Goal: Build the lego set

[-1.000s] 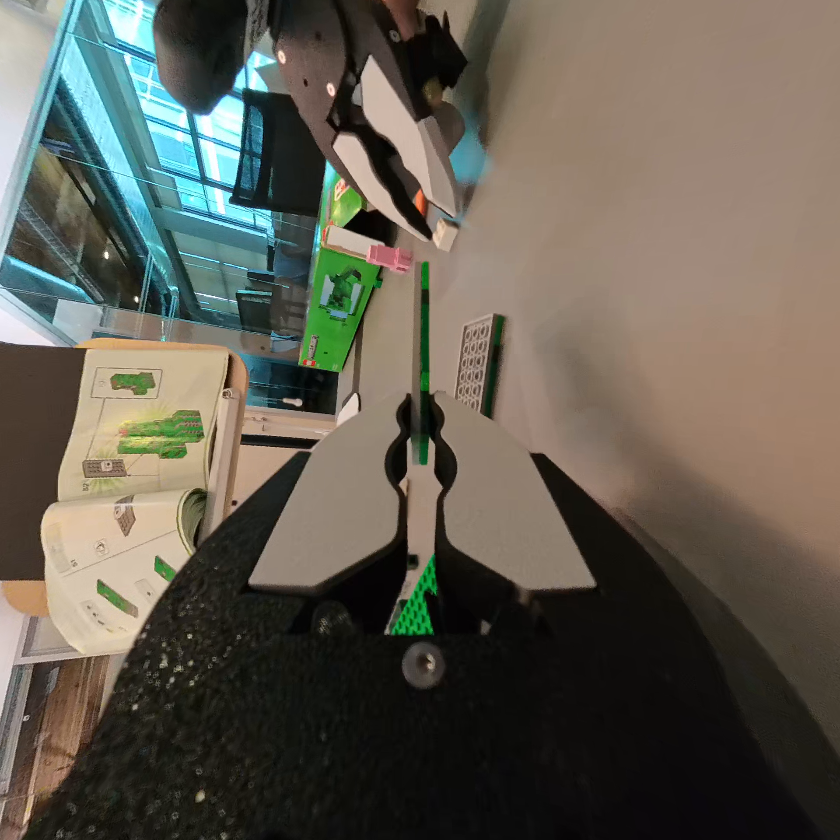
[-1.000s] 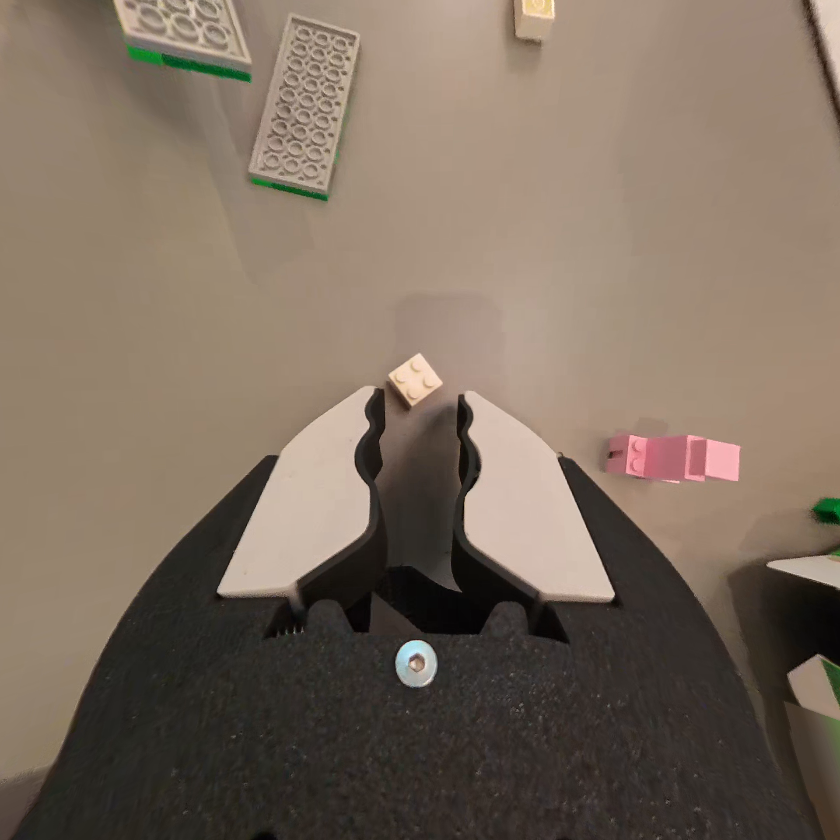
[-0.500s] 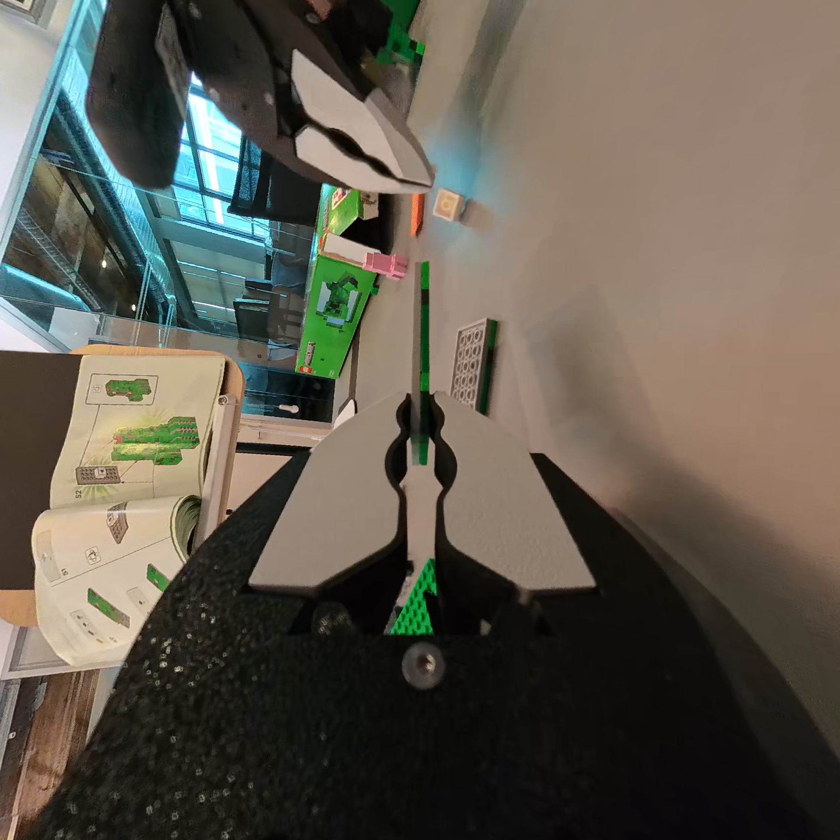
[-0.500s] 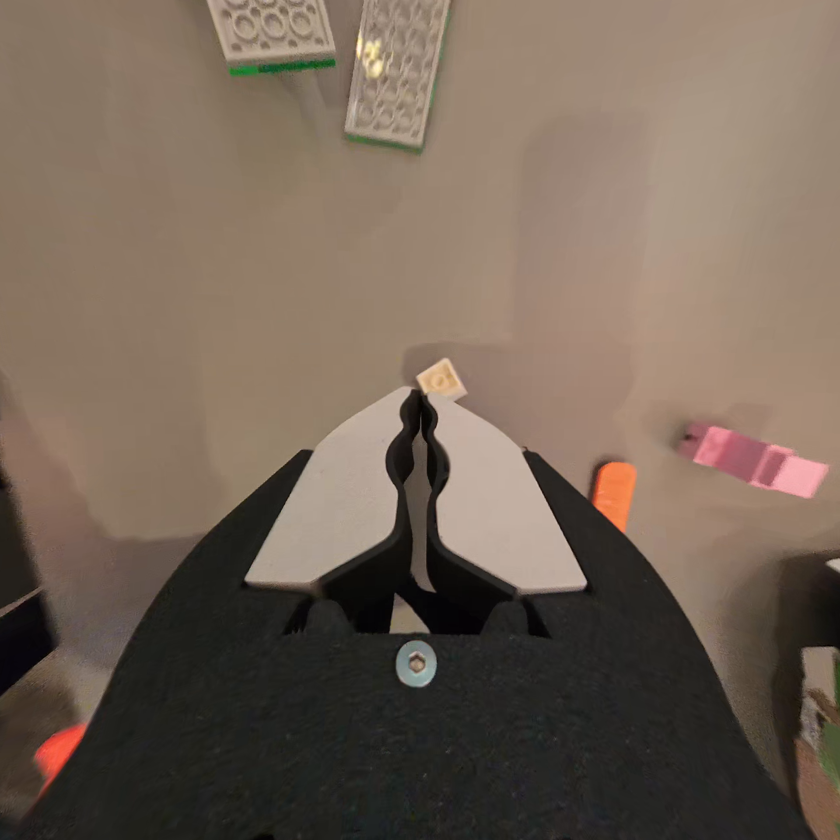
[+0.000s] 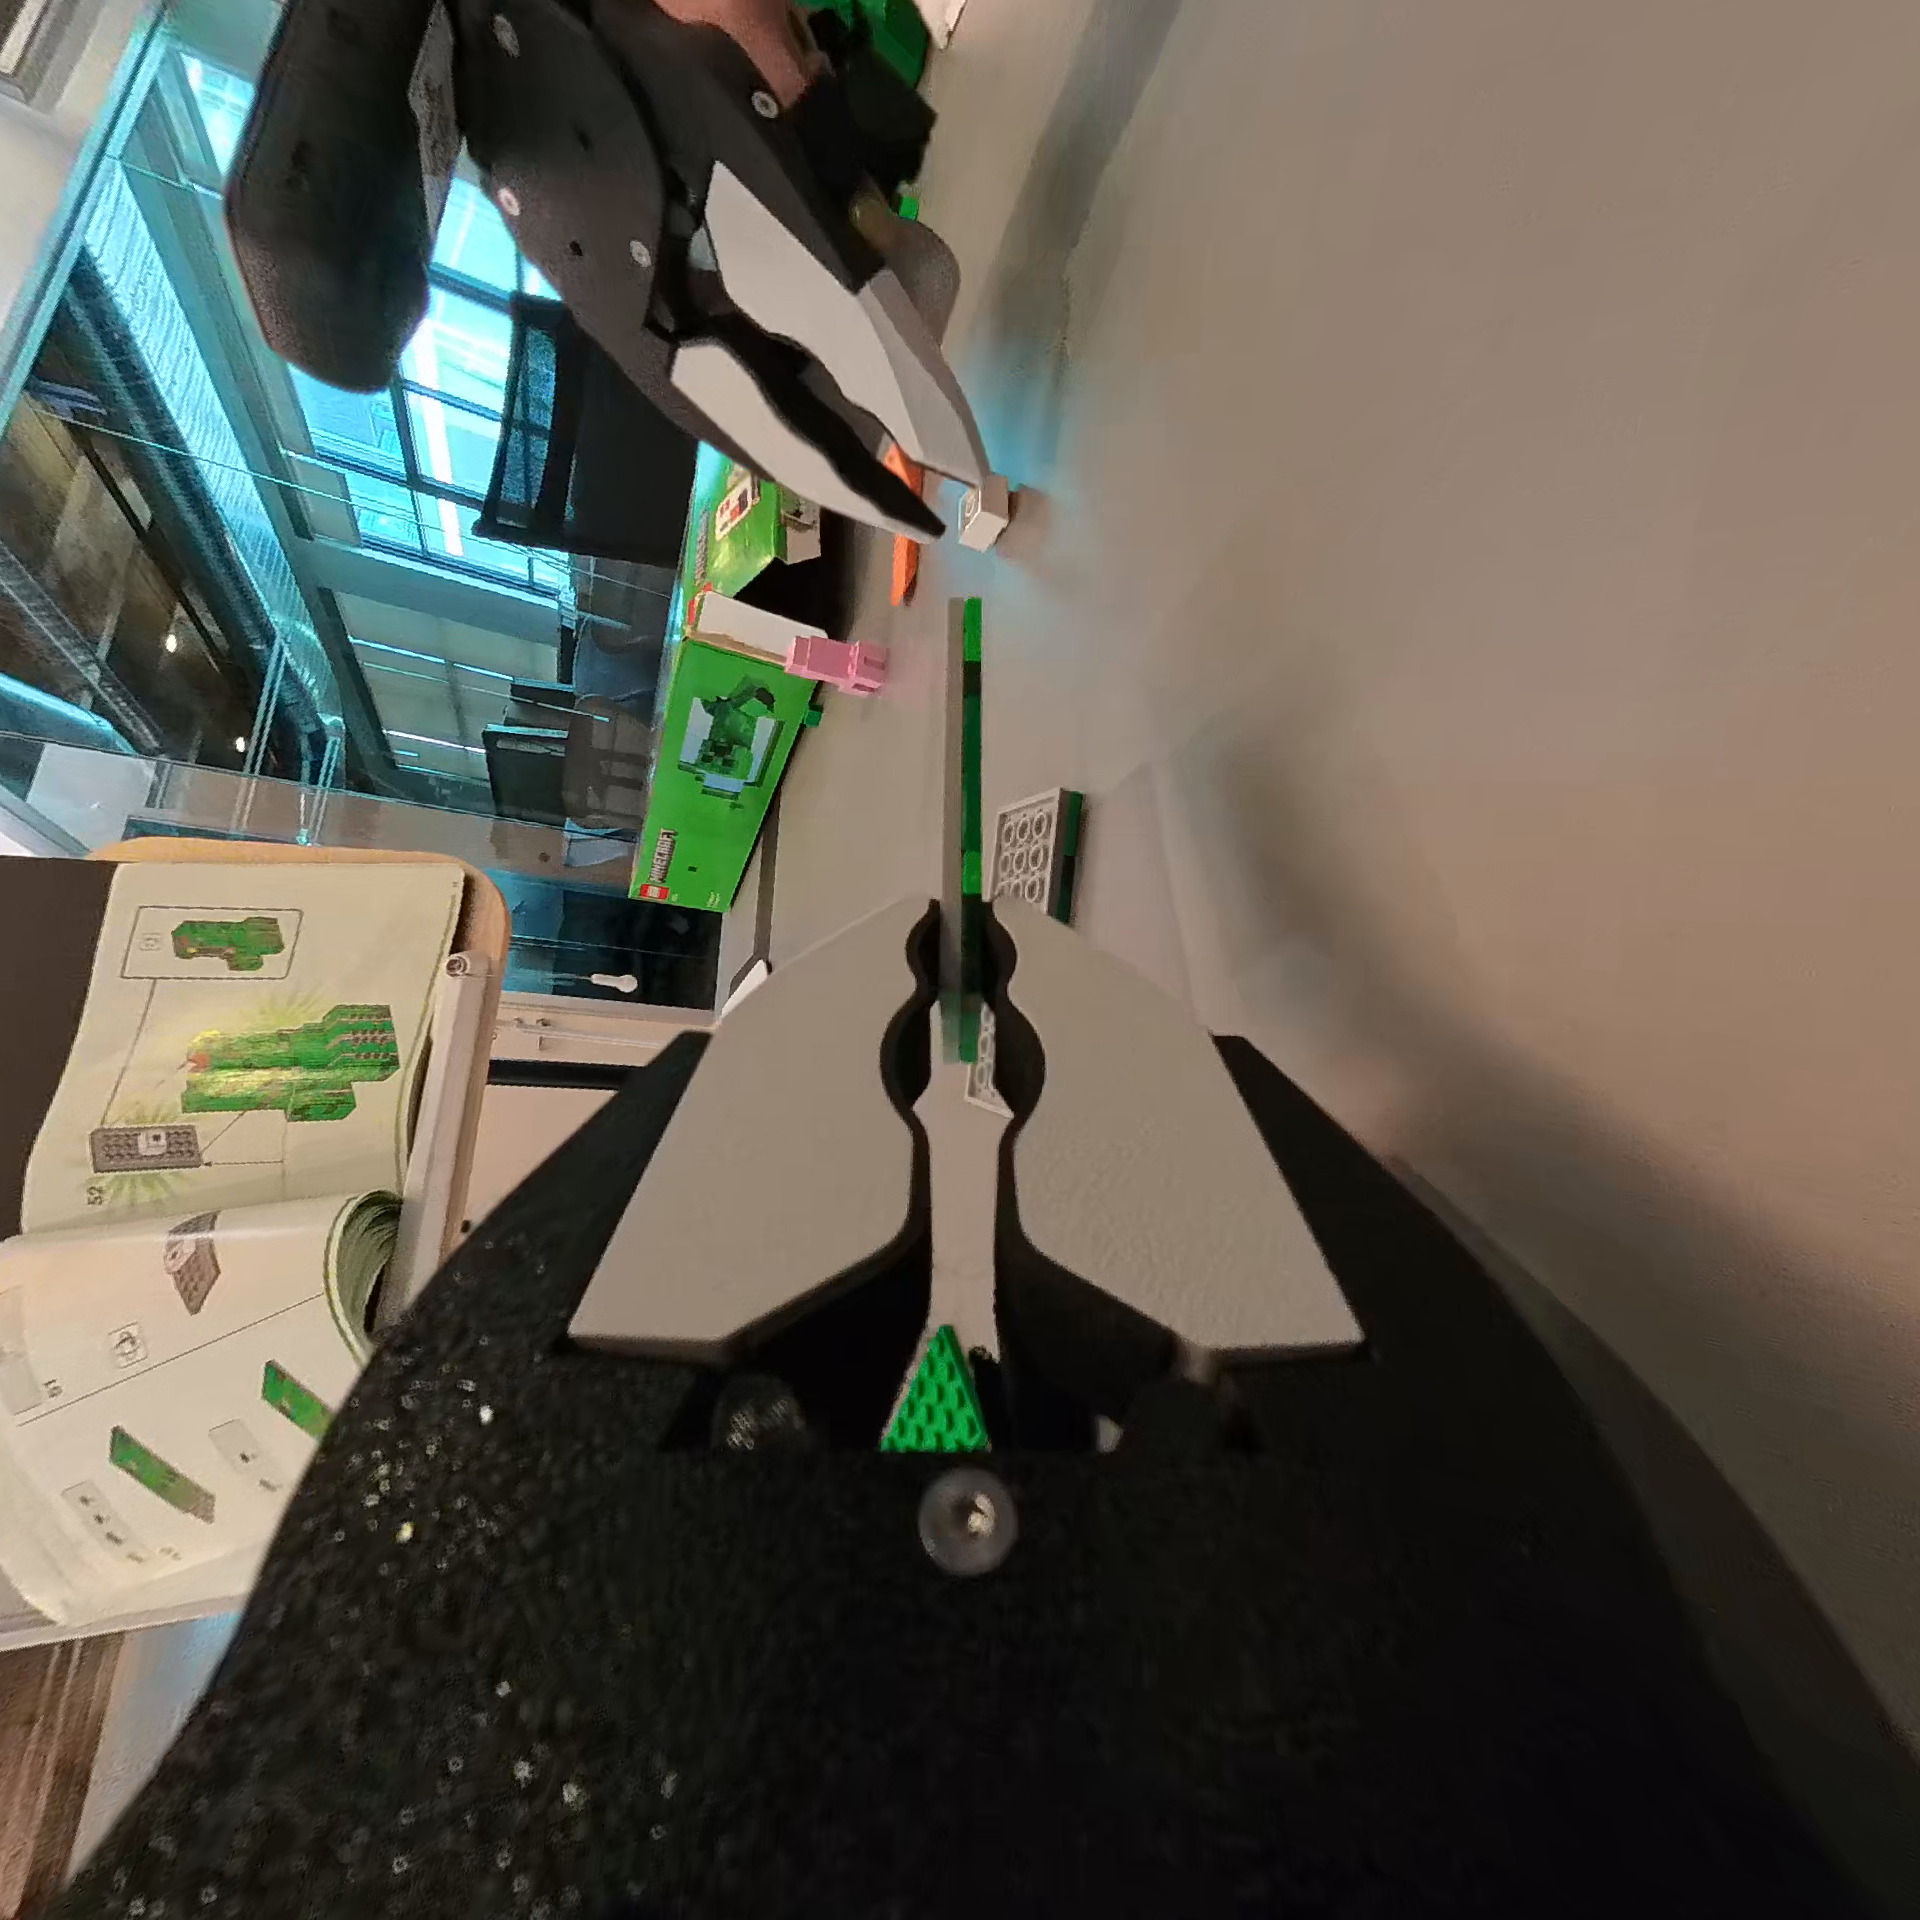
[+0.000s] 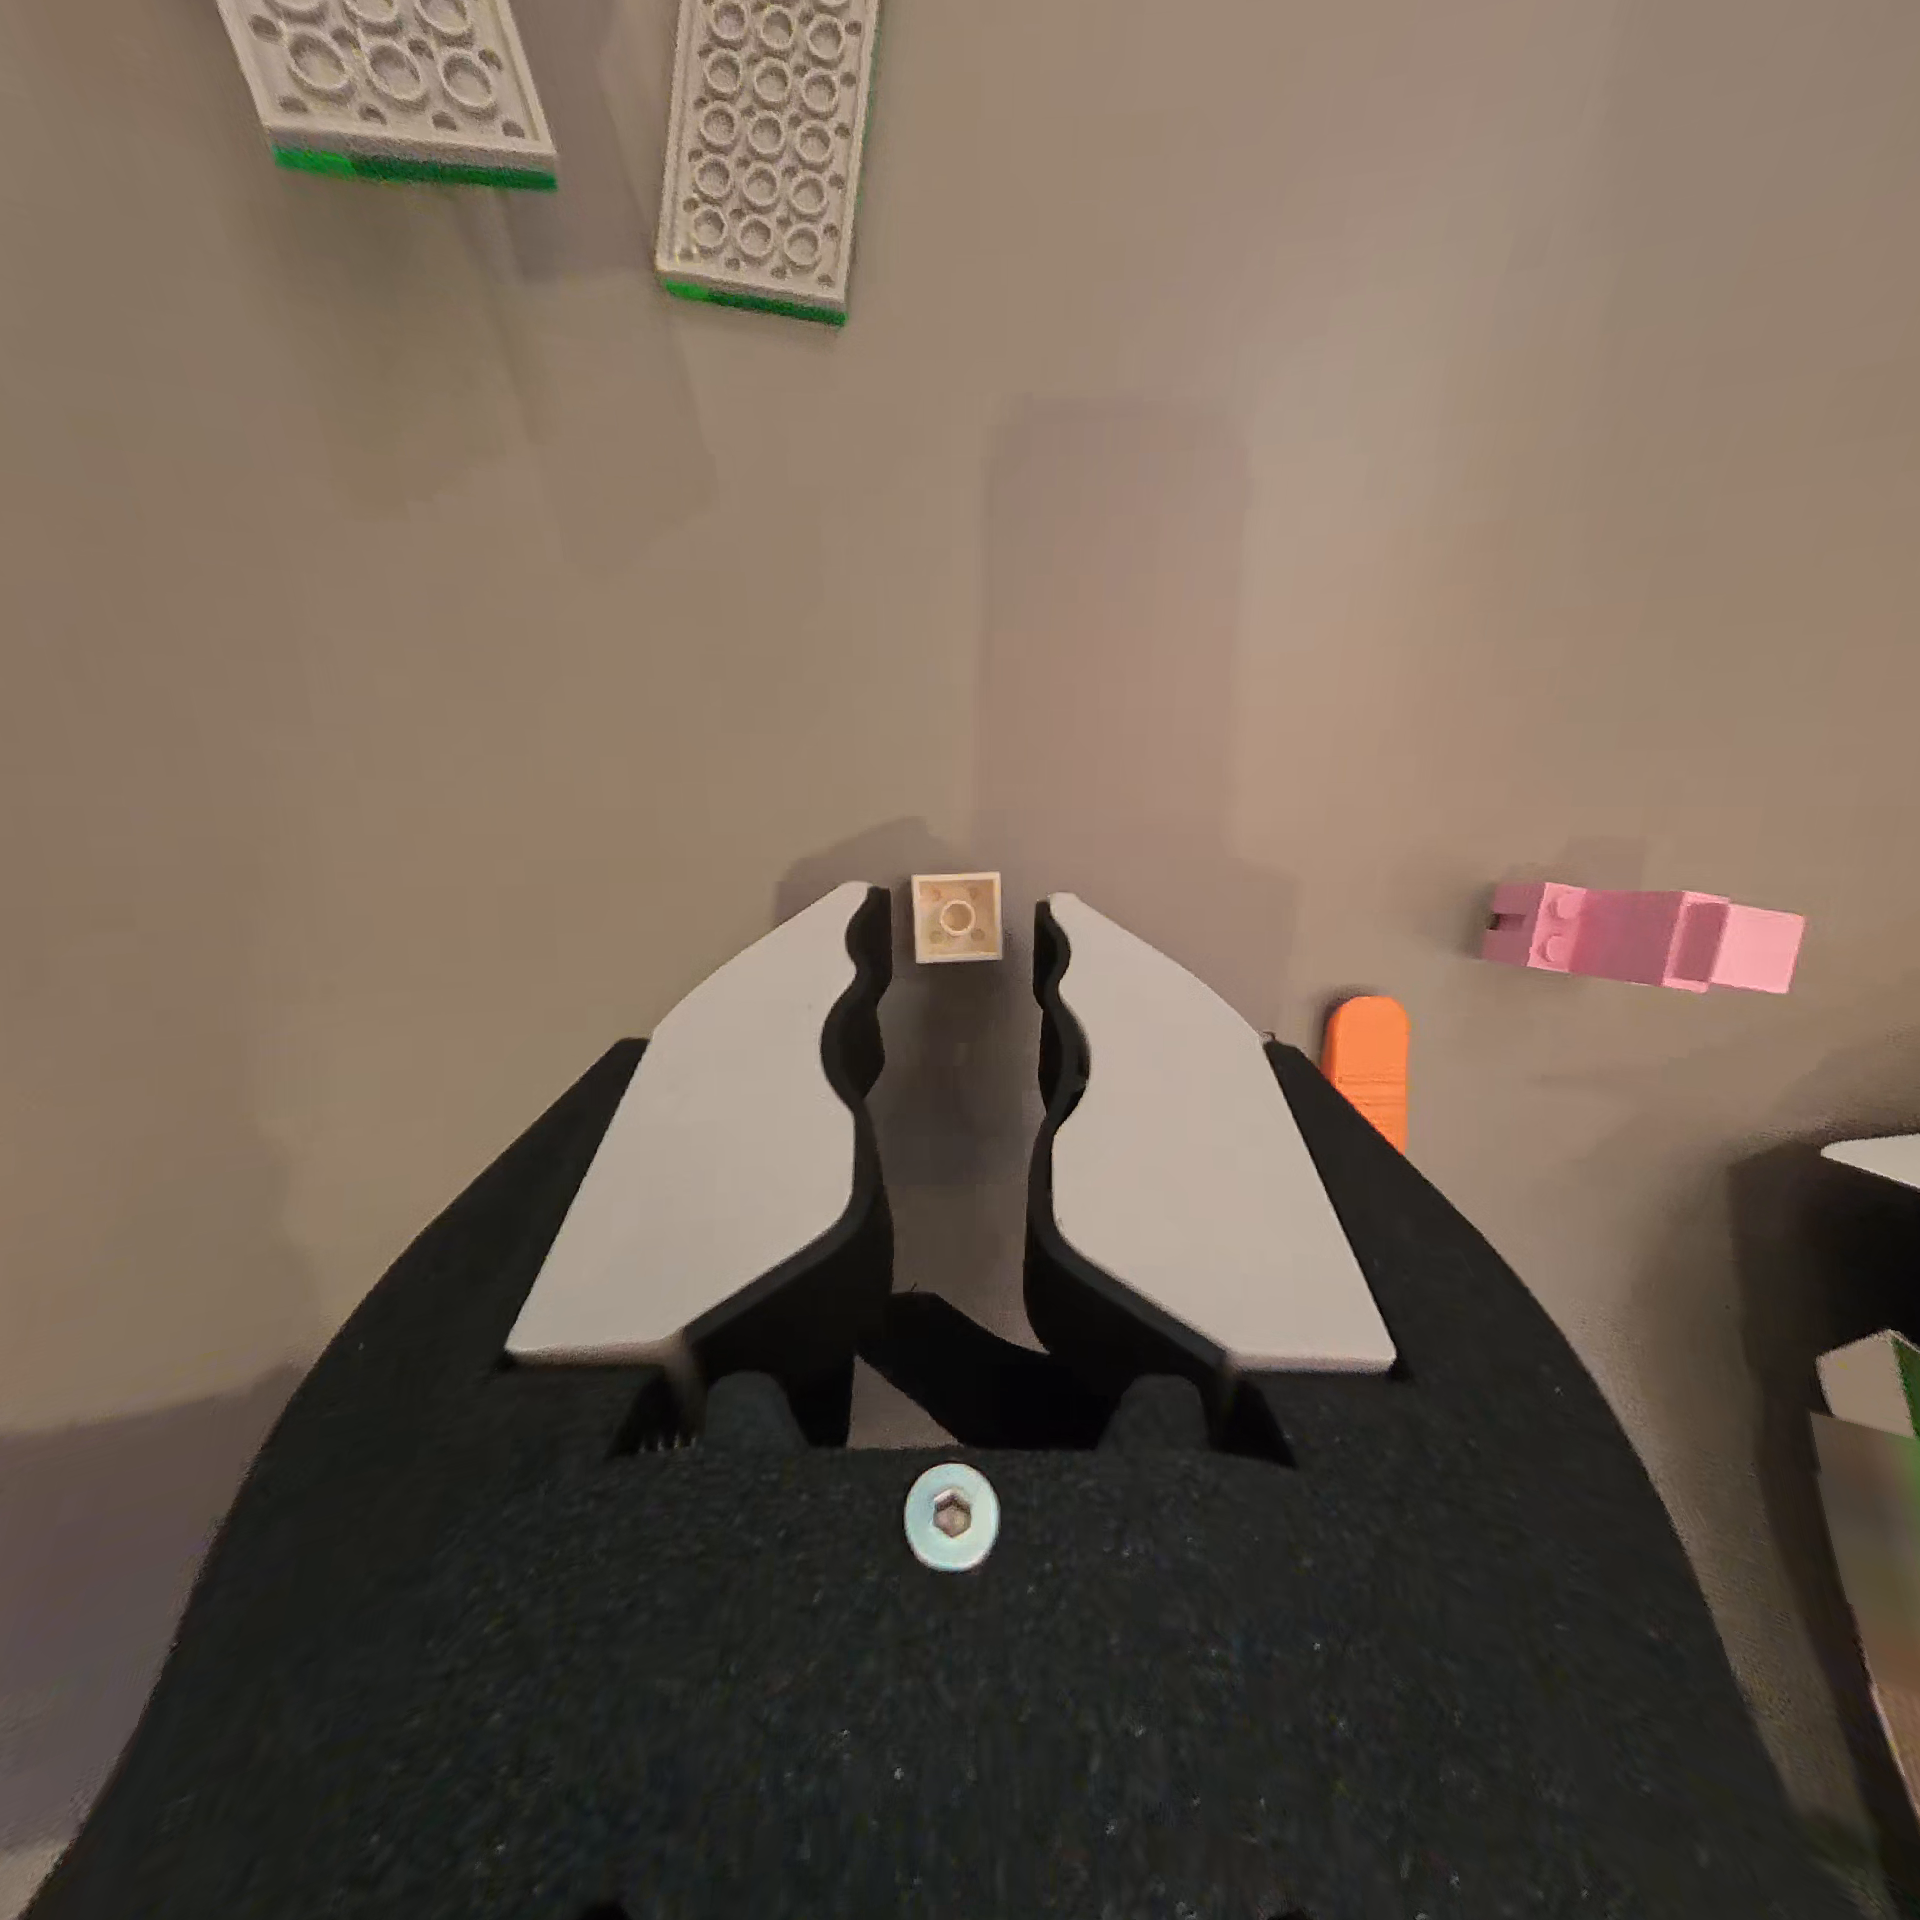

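Observation:
My left gripper [image 5: 966, 914] is shut on a thin grey-and-green plate assembly [image 5: 968, 748], seen edge on and sticking out forward past the fingertips. My right gripper [image 6: 956, 896] is open just above the grey table [image 6: 1351, 520]. A small cream brick [image 6: 956, 918] lies upside down on the table between its fingertips, with a gap on each side, so neither pad touches it. The left wrist view shows the right gripper [image 5: 935, 499] farther off, its tips at the same brick [image 5: 982, 507].
Two grey plates with green layers [image 6: 769, 156] [image 6: 400, 94] show beyond the brick. A pink brick piece [image 6: 1642, 935] and an orange tool [image 6: 1366, 1060] lie to the right. A green box [image 5: 717, 758] and an open booklet [image 5: 208, 1091] are off to the side.
The right pads came together on air beside the cream brick, which flipped upside down. They have opened again and now straddle it. The left gripper keeps its grip on the plate.

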### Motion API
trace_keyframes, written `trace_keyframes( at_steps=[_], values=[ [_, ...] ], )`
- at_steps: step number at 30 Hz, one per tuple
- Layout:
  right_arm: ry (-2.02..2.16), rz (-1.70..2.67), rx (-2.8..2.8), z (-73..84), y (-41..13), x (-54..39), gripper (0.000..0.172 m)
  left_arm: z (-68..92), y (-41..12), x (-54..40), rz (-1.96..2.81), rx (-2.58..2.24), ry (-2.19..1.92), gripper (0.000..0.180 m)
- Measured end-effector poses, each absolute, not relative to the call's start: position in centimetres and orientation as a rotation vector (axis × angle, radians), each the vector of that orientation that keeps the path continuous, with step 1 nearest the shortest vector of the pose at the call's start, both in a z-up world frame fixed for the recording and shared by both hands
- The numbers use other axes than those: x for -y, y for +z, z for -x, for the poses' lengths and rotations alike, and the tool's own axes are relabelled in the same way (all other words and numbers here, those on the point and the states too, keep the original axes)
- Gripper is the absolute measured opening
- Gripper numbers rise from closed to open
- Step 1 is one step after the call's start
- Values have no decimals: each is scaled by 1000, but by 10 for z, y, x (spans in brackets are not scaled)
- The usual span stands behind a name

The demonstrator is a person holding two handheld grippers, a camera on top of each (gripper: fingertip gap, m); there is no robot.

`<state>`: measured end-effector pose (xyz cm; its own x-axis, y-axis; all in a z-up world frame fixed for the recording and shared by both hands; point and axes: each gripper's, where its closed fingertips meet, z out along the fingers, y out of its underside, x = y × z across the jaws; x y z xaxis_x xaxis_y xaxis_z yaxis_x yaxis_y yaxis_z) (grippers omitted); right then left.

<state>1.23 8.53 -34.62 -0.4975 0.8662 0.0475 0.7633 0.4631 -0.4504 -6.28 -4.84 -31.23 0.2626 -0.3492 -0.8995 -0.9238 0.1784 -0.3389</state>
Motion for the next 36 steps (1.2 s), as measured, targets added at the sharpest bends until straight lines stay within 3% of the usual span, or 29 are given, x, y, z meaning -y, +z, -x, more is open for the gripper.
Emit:
trace_keyframes(
  at_steps=[7,15,19,25,36],
  values=[
    [547,1374,2443,-1,-342,-76,16,65,-299,51,1333,-1283,680,6],
    [732,931,2315,46,-164,4,16,66,-191,54,870,-1343,1169,5],
    [802,814,2361,44,-110,39,16,67,-140,52,774,-1317,1219,5],
    [784,835,2460,47,-83,57,16,64,-109,56,734,-1275,1221,5],
    [665,1017,2612,65,-103,55,16,75,-111,59,931,-1303,1062,6]
  ],
)
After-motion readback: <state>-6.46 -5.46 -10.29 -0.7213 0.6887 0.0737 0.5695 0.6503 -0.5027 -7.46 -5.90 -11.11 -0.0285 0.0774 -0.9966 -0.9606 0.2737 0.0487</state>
